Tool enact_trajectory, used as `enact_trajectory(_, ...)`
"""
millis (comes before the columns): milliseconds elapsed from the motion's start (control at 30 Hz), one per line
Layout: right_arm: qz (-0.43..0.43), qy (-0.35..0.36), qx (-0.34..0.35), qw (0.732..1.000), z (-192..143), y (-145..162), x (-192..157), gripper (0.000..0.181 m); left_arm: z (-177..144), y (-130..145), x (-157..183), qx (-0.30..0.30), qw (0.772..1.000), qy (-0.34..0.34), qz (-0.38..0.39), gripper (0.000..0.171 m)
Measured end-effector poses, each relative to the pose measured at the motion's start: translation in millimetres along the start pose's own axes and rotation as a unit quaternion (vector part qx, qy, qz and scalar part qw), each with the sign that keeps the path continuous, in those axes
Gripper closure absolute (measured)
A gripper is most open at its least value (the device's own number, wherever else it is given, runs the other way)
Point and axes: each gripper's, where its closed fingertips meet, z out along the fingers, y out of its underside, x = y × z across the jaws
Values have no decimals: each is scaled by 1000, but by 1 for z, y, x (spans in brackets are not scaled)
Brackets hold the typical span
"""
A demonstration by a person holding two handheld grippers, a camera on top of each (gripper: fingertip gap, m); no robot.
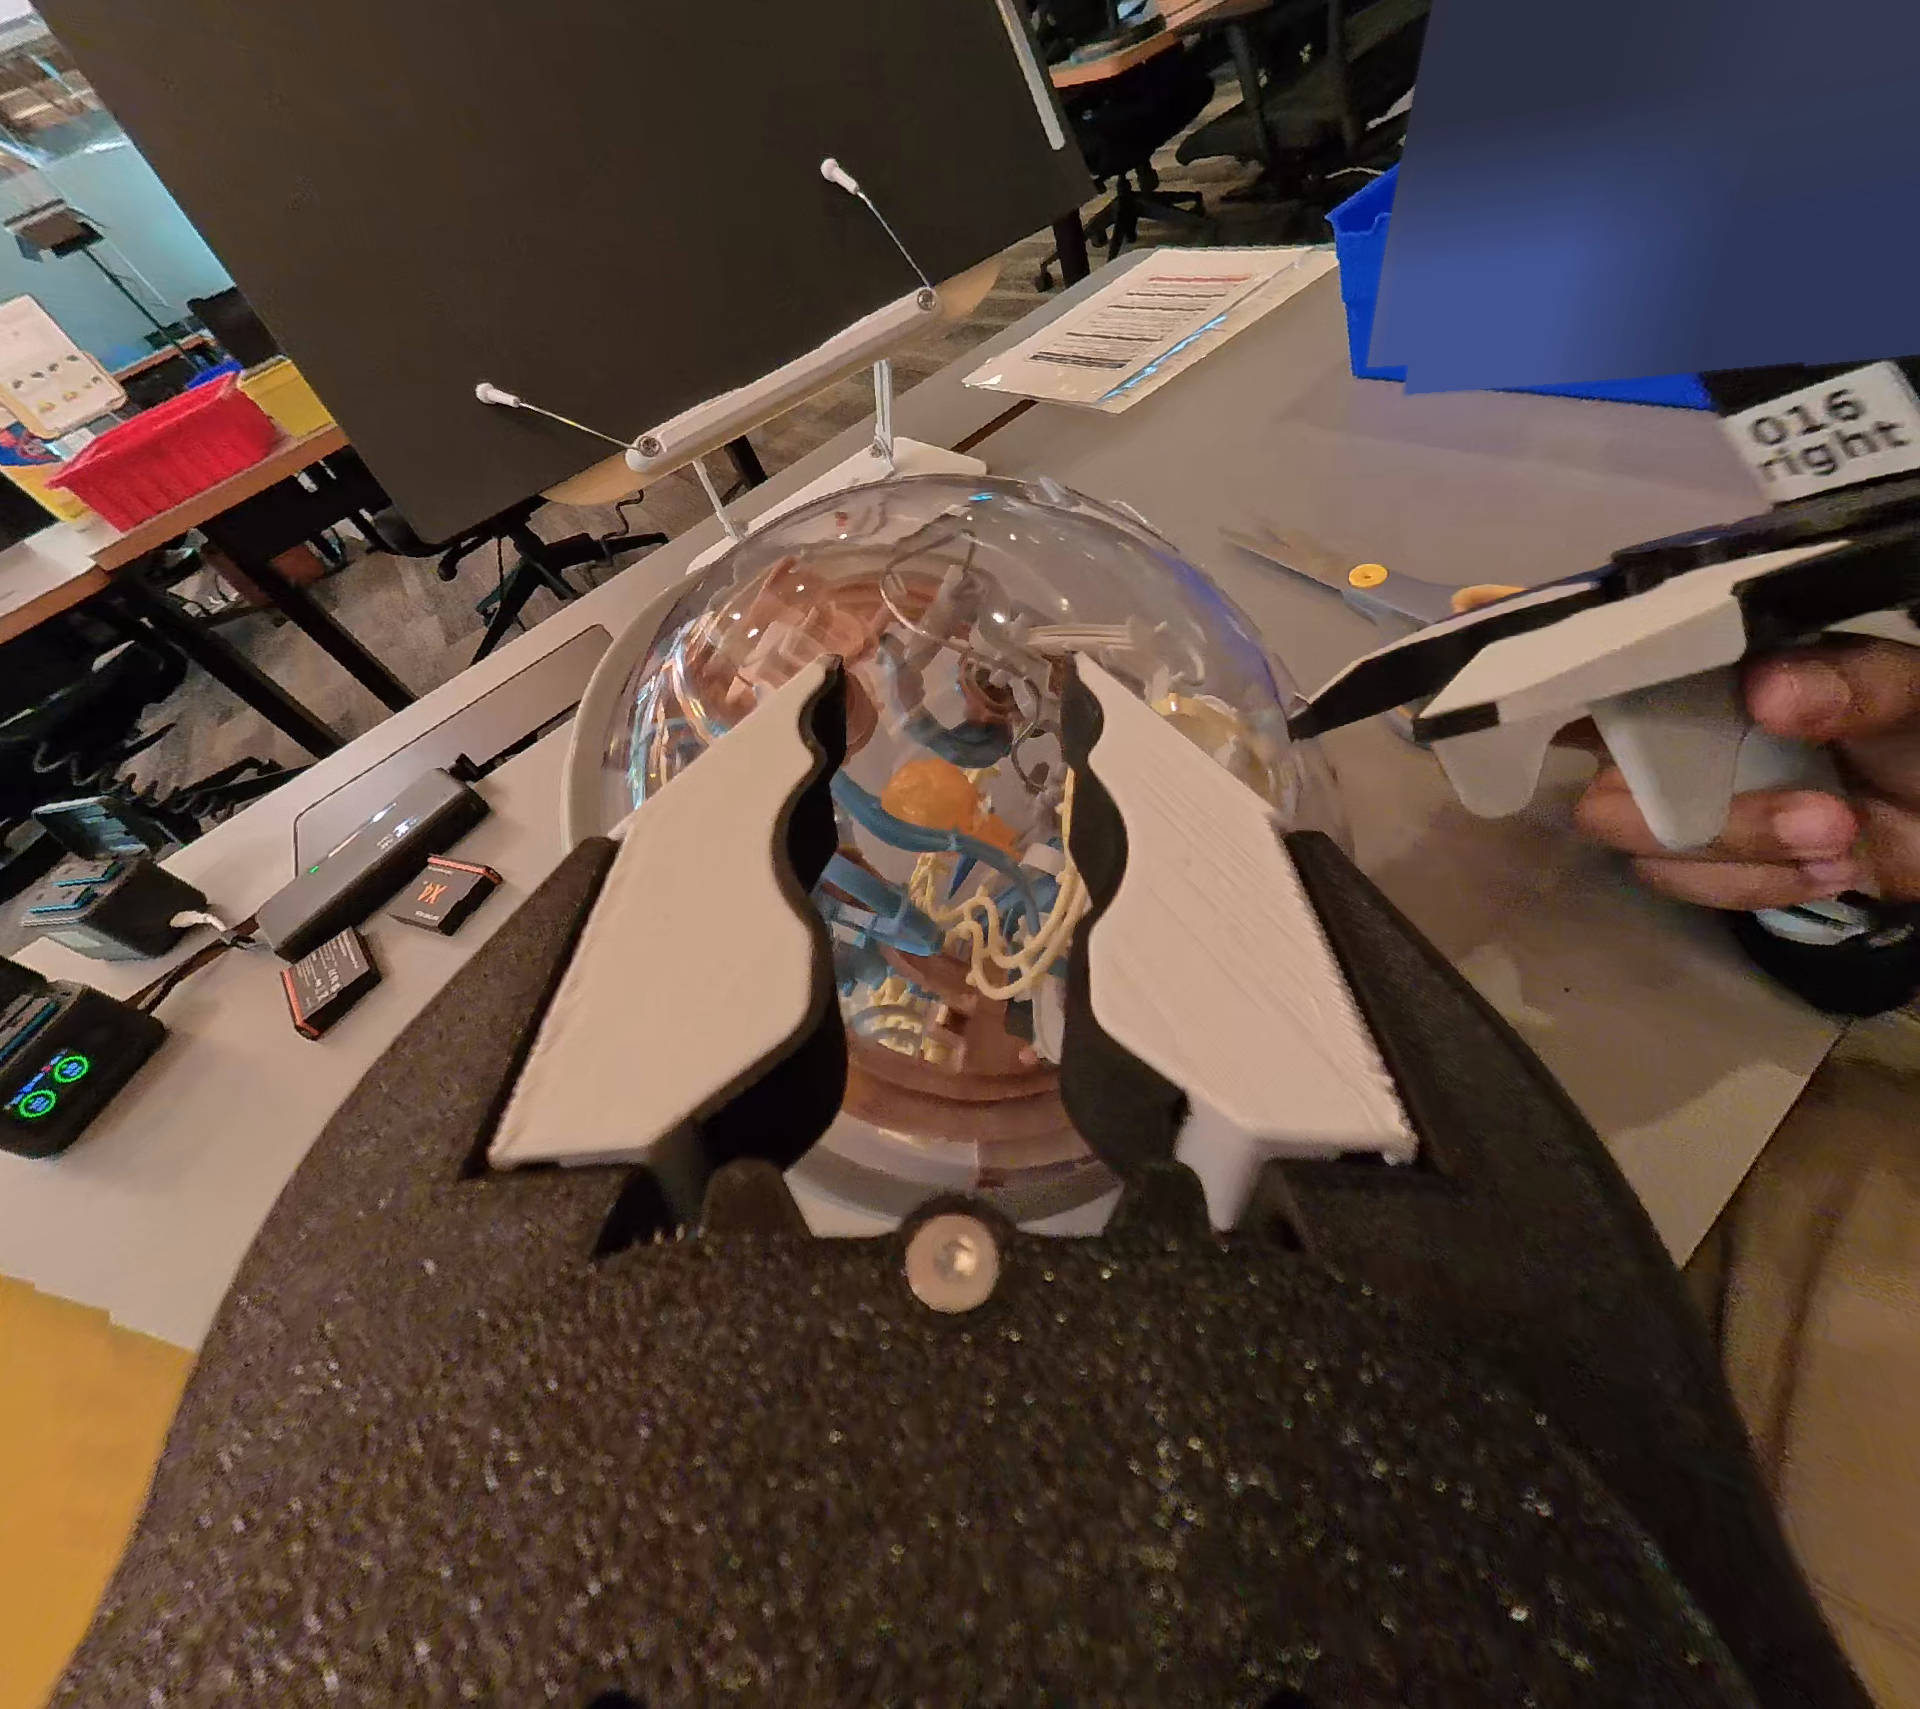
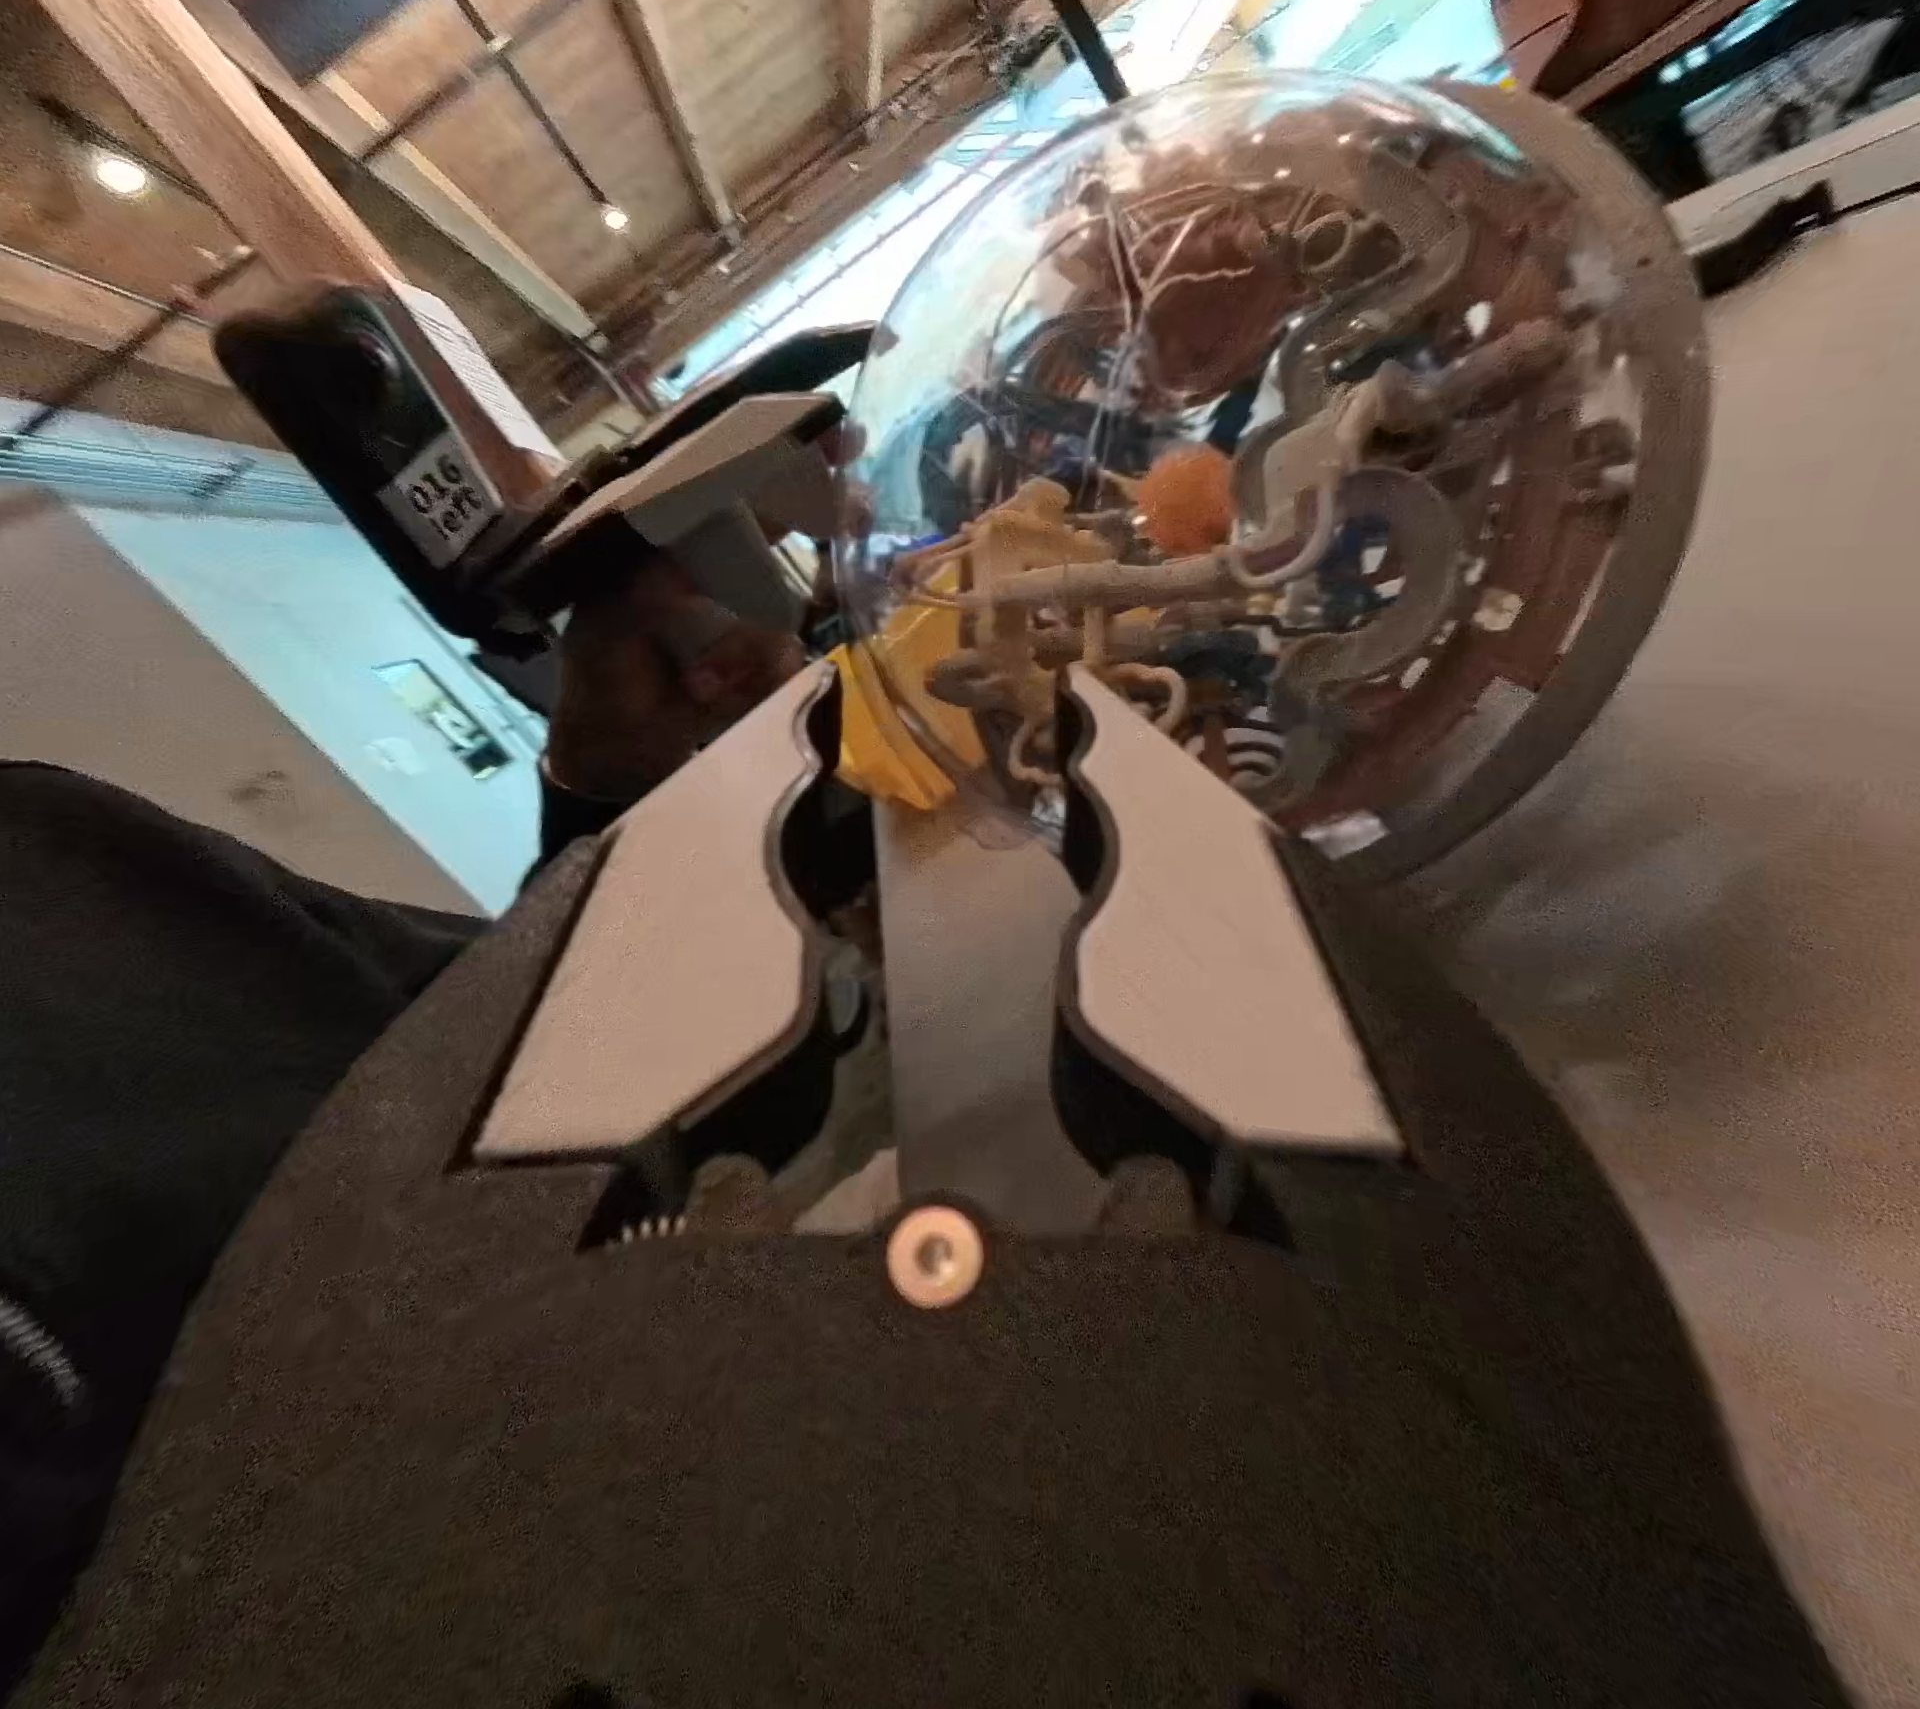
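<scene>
Office desks and chairs fill the background behind a pale worktop (image 1: 1195, 464) edged by a tilted black board (image 1: 520, 101). At far left lie chargers (image 1: 62, 1067) and flat batteries (image 1: 330, 977), parked clear of the middle. Next, a white stand (image 1: 790, 381) with thin wire arms sits just behind a clear sphere (image 1: 956, 724), a smooth glossy shell packed with brown, blue, cream and orange plastic tracks, resting on the worktop near the front edge. The left claw (image 1: 951, 672), ribbed white fingers with wavy black pads, is spread, apparently straddling the sphere's near side; contact cannot be told. To the right, scissors (image 1: 1340, 579) lie flat. The right claw (image 2: 951, 683), also spread, reaches low from that side, its tips at the shell, seemingly to brace the round, roll-prone sphere (image 2: 1278, 464).
</scene>
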Motion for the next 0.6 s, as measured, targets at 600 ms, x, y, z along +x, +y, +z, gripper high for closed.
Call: enact_trajectory(600, 76, -54, 8, 996, 18, 1, -32, 181, 2, -1, 14, 3, 999, -11, 34, 171)
